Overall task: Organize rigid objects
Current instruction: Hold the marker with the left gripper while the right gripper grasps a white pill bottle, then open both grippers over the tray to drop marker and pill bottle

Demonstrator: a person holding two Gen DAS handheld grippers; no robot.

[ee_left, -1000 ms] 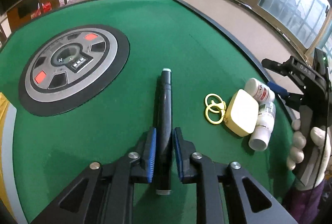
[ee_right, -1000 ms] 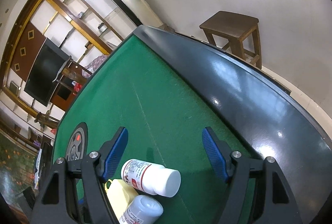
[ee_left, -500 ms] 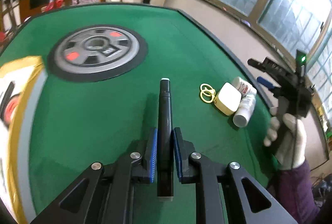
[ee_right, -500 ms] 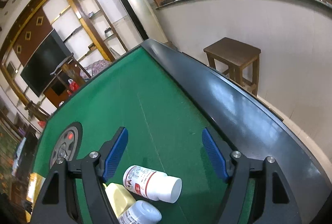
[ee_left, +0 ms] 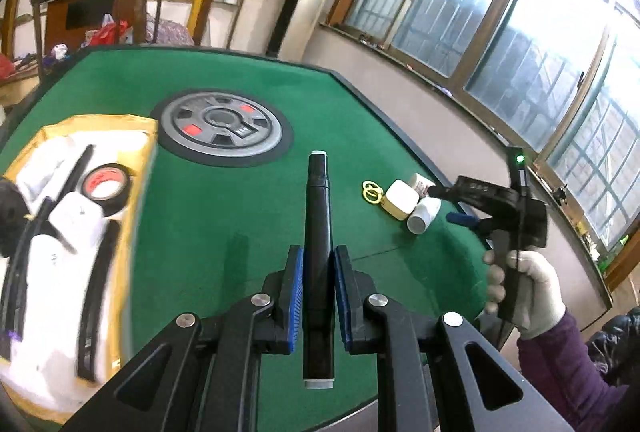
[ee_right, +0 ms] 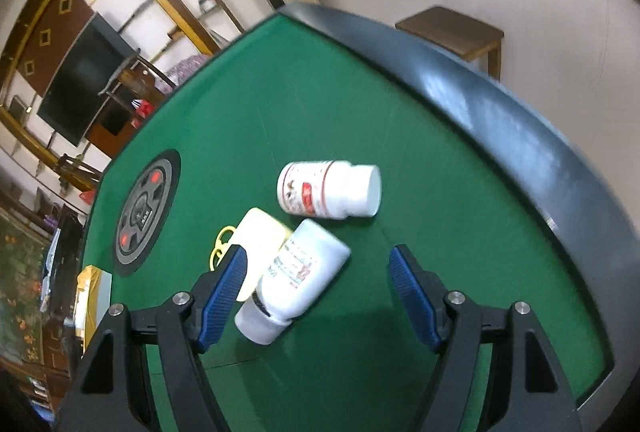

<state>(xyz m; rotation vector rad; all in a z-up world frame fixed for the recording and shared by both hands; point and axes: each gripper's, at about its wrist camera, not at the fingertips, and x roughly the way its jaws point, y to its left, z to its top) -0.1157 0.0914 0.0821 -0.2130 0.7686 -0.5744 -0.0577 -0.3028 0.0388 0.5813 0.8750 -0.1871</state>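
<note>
The green felt table [ee_left: 208, 216] fills the middle of the left wrist view, and the yellow-rimmed tray with white compartments [ee_left: 132, 200] lies along its left edge, already holding a roll of black tape [ee_left: 105, 187] and other dark and white pieces. In the lower centre, the left gripper [ee_left: 316, 288] is clamped on a long black cylindrical marker-like stick [ee_left: 318, 232]. Its long axis runs straight up the frame along the fingers, so the tray sits off to the left of the stick's tip. The likely next move is a leftward swing to lay it in. In the right wrist view, the right gripper [ee_right: 320, 292] has its jaws apart and empty. Two white pill bottles [ee_right: 304, 268] lie on their sides between and just above them, nearer this hand.
</note>
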